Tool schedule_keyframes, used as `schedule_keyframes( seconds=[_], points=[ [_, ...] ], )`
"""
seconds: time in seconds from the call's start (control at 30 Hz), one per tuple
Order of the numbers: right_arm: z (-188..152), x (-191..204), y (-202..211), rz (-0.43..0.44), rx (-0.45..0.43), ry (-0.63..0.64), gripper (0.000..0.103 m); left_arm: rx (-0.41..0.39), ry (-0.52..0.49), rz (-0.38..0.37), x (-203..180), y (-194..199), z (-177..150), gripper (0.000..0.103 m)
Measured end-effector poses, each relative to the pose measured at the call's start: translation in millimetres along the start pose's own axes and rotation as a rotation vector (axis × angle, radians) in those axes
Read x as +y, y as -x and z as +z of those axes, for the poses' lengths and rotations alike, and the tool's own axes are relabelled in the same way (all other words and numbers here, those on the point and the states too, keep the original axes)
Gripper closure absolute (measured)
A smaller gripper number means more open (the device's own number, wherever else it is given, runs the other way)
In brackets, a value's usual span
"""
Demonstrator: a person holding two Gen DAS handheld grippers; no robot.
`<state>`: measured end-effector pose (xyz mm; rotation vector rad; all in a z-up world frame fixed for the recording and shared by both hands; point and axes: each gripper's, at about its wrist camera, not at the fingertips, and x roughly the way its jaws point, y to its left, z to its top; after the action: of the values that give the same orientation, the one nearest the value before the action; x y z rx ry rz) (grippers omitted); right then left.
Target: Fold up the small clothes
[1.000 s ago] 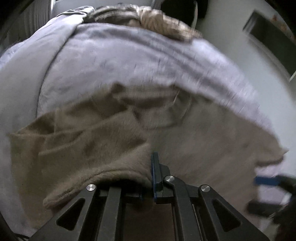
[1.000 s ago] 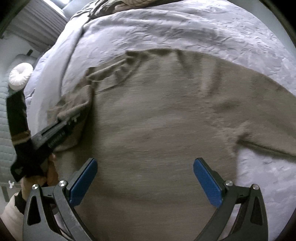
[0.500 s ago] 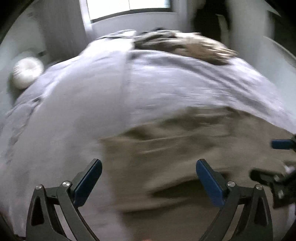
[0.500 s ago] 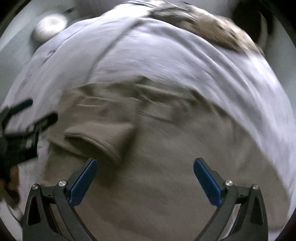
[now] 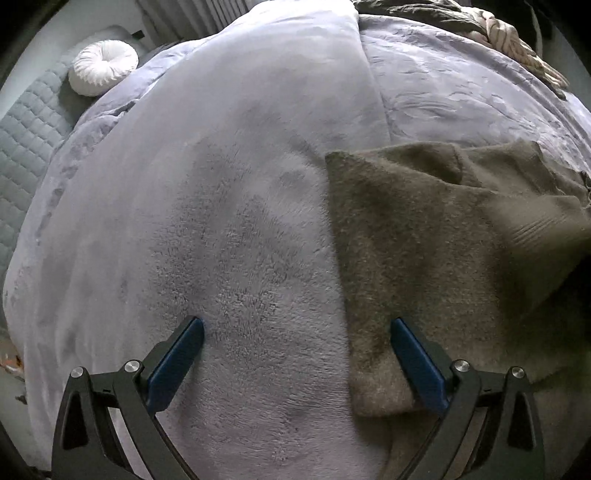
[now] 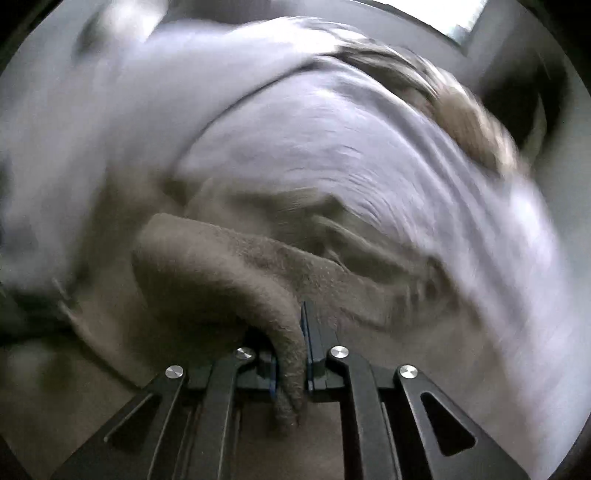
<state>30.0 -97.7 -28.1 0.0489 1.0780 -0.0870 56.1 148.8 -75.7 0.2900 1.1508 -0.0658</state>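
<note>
A brown knit sweater (image 5: 424, 236) lies on the lilac fleece blanket (image 5: 240, 221), its left side folded to a straight edge, a ribbed cuff at the right. My left gripper (image 5: 295, 328) hangs open above that edge, one blue pad over blanket, the other over sweater, nothing between them. In the blurred right wrist view my right gripper (image 6: 301, 325) is shut on a fold of the sweater (image 6: 229, 266), which rises in a hump from the pads.
A white round cushion (image 5: 103, 68) sits on a grey quilted surface (image 5: 22, 147) at the far left. More garments are heaped (image 5: 498, 29) at the bed's far right end. A bright window (image 6: 469, 18) shows behind.
My left gripper let go of the sweater, opened and moved left to the folded edge. My right gripper, open before, has closed on a fold of the sweater.
</note>
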Motion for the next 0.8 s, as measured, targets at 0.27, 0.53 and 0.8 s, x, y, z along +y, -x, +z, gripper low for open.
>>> schedule_keyframes(
  seconds=[0.27, 0.53, 0.8],
  points=[
    [-91, -151, -8, 0.38, 0.018, -1.006, 0.077, -0.012, -0.053, 0.02, -10, -3, 8, 0.001],
    [-116, -174, -11, 0.492, 0.006, -1.122, 0.062, 0.032, 0.017, -0.139, -9, -3, 47, 0.002],
    [-84, -161, -6, 0.376, 0.073, -0.966, 0.096, 0.045, 0.013, -0.254, -6, -4, 66, 0.094]
  ],
)
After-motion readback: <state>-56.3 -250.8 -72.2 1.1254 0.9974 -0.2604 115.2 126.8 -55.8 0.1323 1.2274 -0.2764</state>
